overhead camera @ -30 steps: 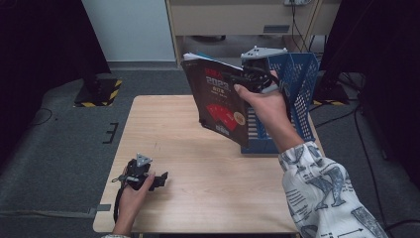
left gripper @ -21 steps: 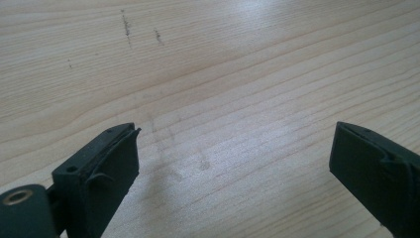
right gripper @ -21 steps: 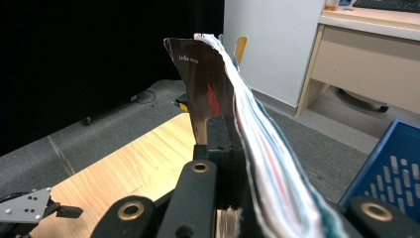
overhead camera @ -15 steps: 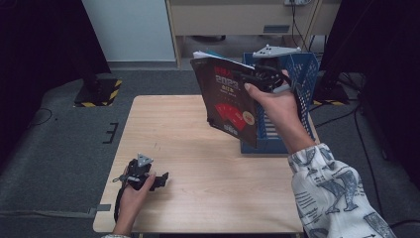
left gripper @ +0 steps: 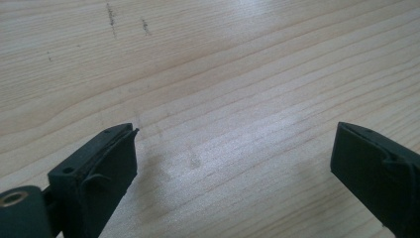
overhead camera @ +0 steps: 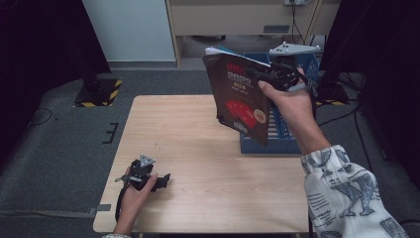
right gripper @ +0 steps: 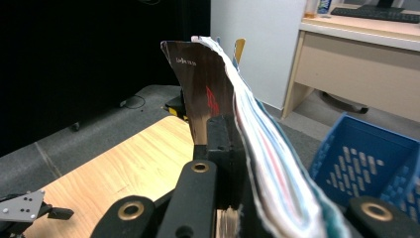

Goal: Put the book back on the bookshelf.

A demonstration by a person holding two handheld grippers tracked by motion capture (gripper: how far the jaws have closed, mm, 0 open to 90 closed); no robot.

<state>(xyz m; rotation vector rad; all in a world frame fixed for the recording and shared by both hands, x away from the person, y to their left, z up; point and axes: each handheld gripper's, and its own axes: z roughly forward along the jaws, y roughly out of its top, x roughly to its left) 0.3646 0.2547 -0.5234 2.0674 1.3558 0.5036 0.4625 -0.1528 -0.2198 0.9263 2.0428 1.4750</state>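
The right gripper (overhead camera: 275, 75) is clenched on a book (overhead camera: 239, 101), held upright in the air; over the last second it has carried the book from above the table (overhead camera: 173, 129) toward the blue crate (overhead camera: 277, 144), so lowering it in looks next. The left gripper (overhead camera: 161, 181), jaws spread and empty, rests on the table far from the crate.

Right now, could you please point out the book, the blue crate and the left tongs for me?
book (overhead camera: 237, 94), high view, on its dark front cover.
blue crate (overhead camera: 267, 145), high view, on its near wall.
left tongs (left gripper: 233, 163), left gripper view, midway between the open jaw tips.
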